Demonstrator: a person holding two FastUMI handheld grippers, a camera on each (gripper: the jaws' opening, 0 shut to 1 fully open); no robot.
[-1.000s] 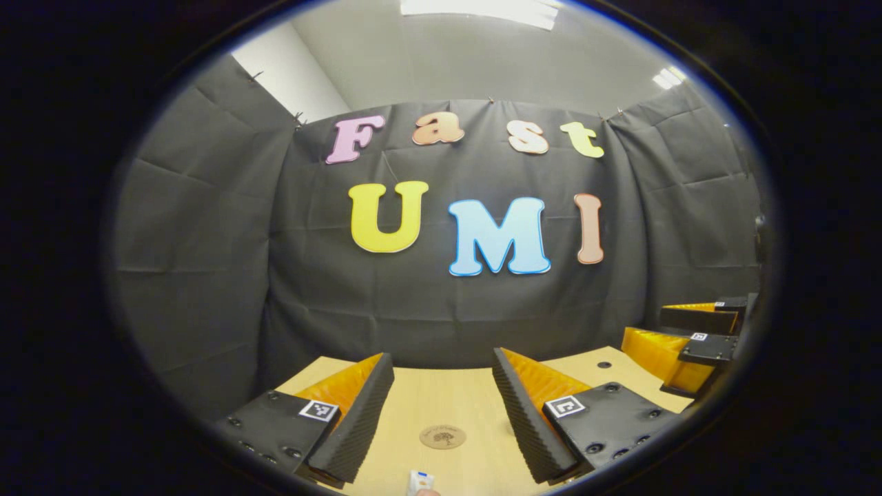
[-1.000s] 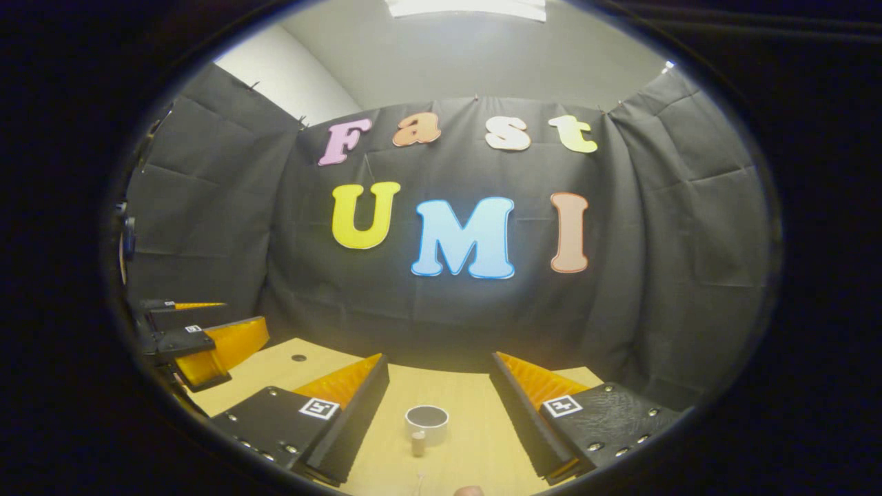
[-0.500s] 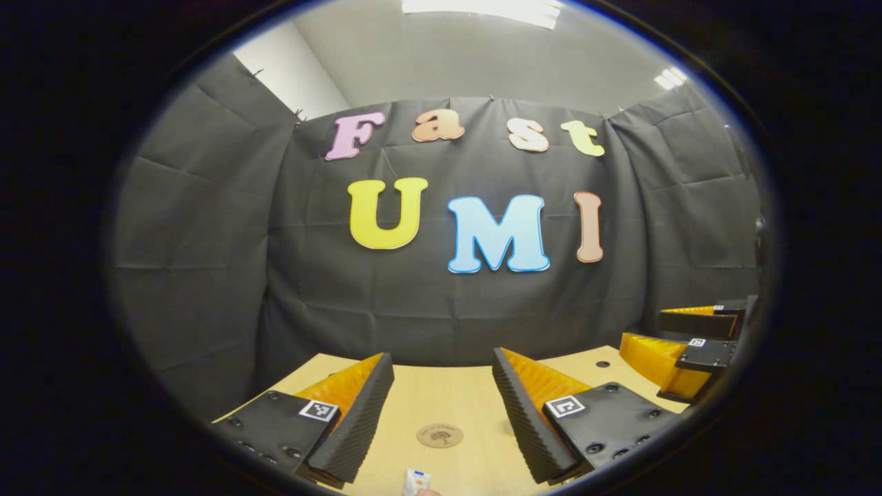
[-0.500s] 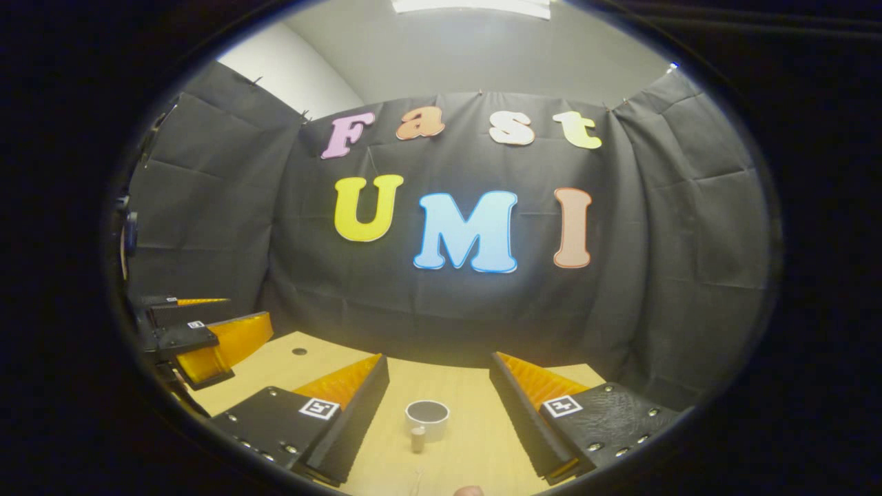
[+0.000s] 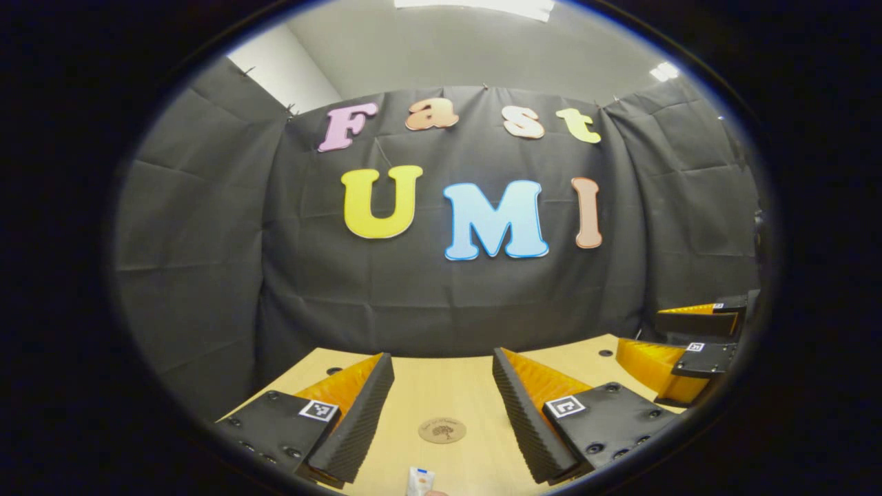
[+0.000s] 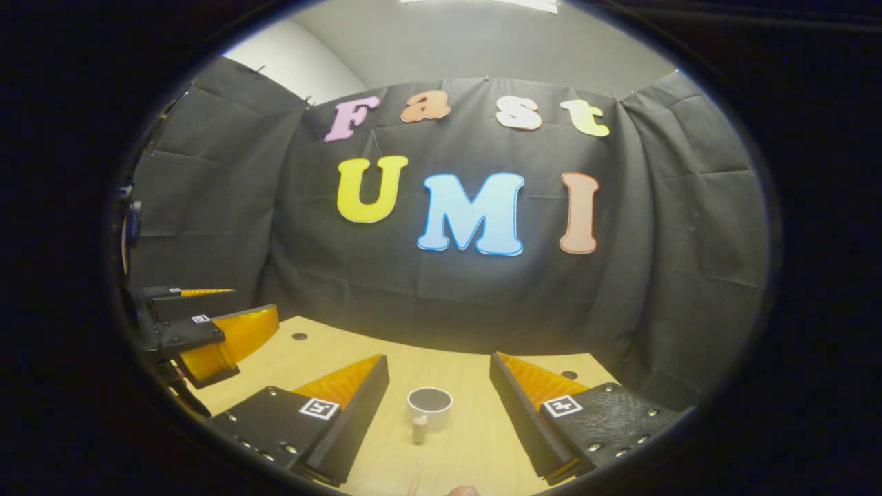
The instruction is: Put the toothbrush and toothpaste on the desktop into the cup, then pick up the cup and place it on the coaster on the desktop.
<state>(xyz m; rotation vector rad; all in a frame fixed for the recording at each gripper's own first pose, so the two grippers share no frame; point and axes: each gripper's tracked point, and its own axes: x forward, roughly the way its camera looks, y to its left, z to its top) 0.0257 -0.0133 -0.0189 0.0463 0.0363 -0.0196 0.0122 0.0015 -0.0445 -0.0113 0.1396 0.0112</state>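
Left gripper hovers over desktop, jaws spread, nothing held; coaster flat between its fingers, toothpaste end at bottom edge, nearer camera.

Right gripper likewise released, empty; cup upright on desktop ahead, handle toward camera. Thin pale streak at bottom edge may be toothbrush (too faint to say).

Judgement: toothpaste tube light, soft, slick – pinch mid-body, gently. Cup rigid, likely ceramic, heavier, breakable – grip across wall or rim, firm. Nothing in cup yet.
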